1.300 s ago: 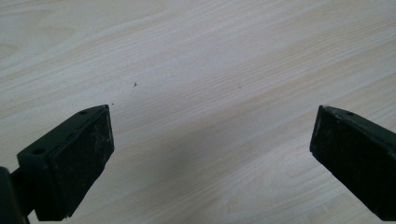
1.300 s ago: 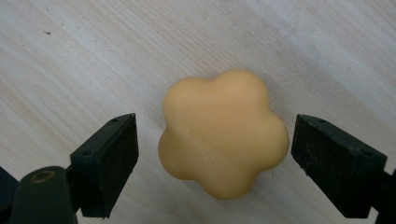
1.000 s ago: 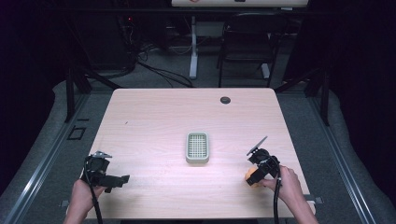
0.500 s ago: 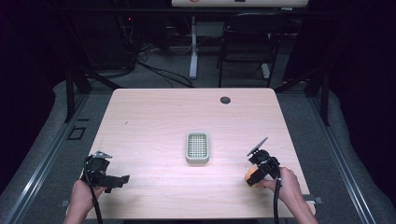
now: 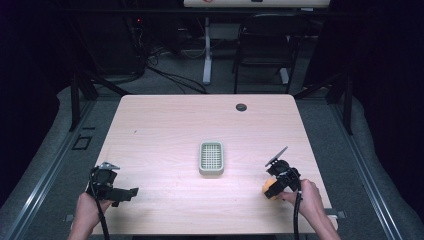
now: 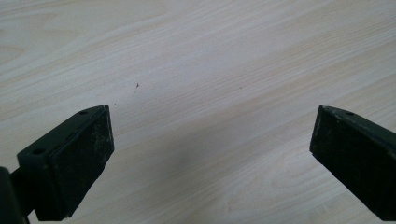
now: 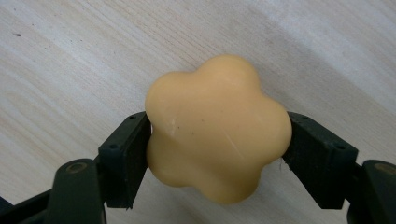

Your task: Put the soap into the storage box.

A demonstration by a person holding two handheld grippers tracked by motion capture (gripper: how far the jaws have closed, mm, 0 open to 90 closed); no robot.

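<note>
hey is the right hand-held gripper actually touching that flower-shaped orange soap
Touching. In the right gripper view, the right hand-held gripper has both black jaws pressed against opposite sides of the orange soap, with no gap showing on either side.

L hand [image 5: 89,209] comes in at 7 o'clock of the high view, fist wrapped round the L gripper [image 5: 131,191], whose jaws point toward 3 o'clock, level w/ the surface. In the left gripper view the 2 black jaws stand wide apart, nothing betw. them. R hand [image 5: 307,198] enters at 5 o'clock, wrist angled inward, holding the R gripper [image 5: 272,189] tilted down toward 9 o'clock; grey plate sticks up toward 11 o'clock. In the right gripper view [image 7: 217,149] both jaws press in on a load betw. them. Cables trail back along both forearms.
</note>
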